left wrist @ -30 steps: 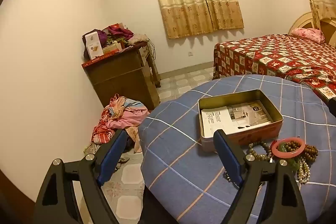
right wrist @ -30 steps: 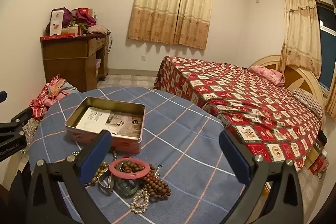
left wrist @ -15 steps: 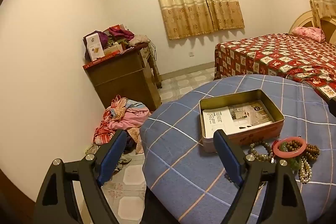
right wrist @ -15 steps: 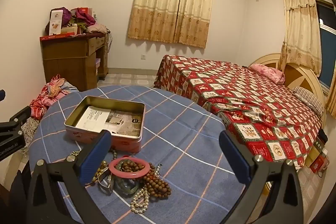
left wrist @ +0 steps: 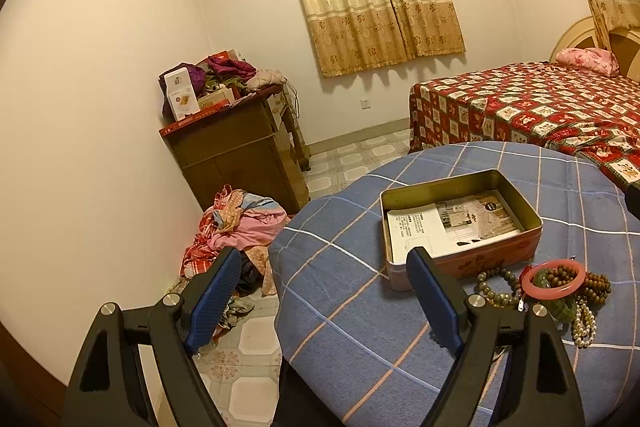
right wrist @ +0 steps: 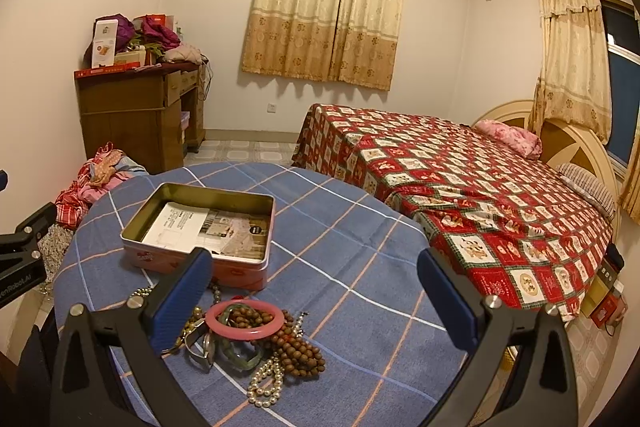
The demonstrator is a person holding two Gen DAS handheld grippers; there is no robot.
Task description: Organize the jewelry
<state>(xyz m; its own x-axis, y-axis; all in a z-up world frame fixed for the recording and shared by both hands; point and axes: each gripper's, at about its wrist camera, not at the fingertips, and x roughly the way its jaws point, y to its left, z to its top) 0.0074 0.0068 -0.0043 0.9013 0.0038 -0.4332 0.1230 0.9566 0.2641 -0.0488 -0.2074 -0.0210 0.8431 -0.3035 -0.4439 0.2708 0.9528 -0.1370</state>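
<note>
Round surface draped in a blue checked cloth, set just beside a bed with a red patterned cover. An open metal tin, lidless and lined with a printed leaflet, stands toward the far left of the surface; I judge it to be the intended receptacle, since it holds no jewelry yet. Just in front of the tin, apart from its wall, lies the jewelry in one tangled heap: a pink bangle resting on top of brown wooden beads, a greenish bangle beneath, a pearl strand trailing toward the near edge, and a string of grey-green beads on the tin's side.

The left tongs hang off the surface's left edge, spread wide and empty, one blade over the floor. The right tongs hover above the heap, likewise spread wide and holding nothing, the left blade over the pile's edge. The bangle's topmost position makes it the likeliest first pick; lifting it may drag the interlaced strands.
</note>
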